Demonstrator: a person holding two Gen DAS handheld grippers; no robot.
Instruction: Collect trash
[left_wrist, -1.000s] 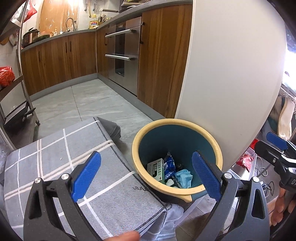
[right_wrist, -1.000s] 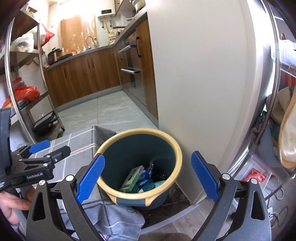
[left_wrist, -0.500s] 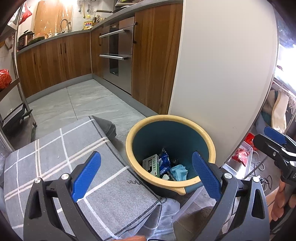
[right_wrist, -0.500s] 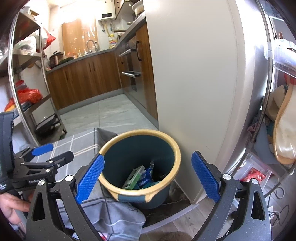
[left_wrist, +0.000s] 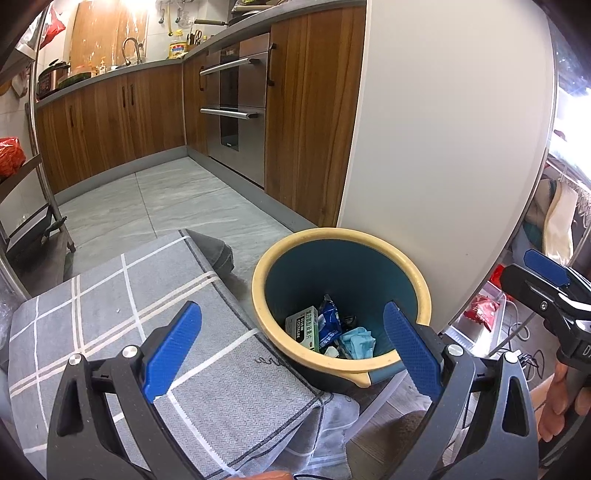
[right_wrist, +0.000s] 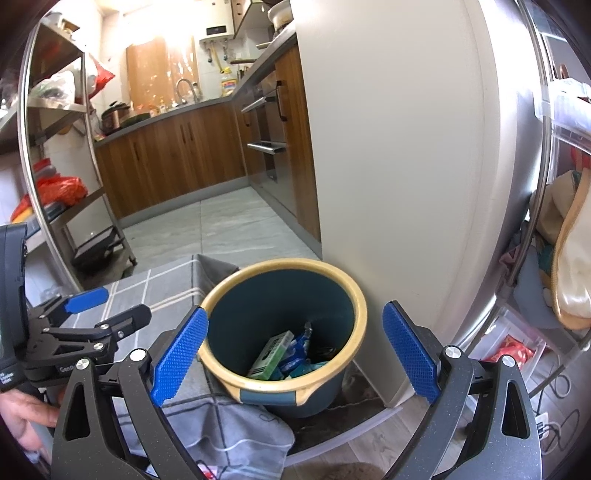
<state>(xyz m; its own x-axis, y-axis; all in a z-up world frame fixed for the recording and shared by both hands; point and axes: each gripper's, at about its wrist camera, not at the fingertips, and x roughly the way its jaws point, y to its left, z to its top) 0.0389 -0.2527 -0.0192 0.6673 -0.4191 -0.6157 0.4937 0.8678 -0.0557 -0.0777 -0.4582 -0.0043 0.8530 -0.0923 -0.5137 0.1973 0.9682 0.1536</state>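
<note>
Both tongs (left_wrist: 291, 347) (right_wrist: 295, 354) gape over bin (left_wrist: 421, 284) beside cloth (left_wrist: 110, 295).

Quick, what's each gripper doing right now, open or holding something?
Left gripper: jaws wide open, holding nothing, above the trash bin.
Right gripper: jaws wide open, holding nothing, over the same bin.

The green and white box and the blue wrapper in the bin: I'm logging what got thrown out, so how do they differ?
The green and white box is rigid and flat-sided, printed with dark text; the blue wrapper is crumpled and glossy. The box leans against the wall of the bin, the wrapper slumps beside it towards the middle. Both lie at the bottom among other trash.
</note>
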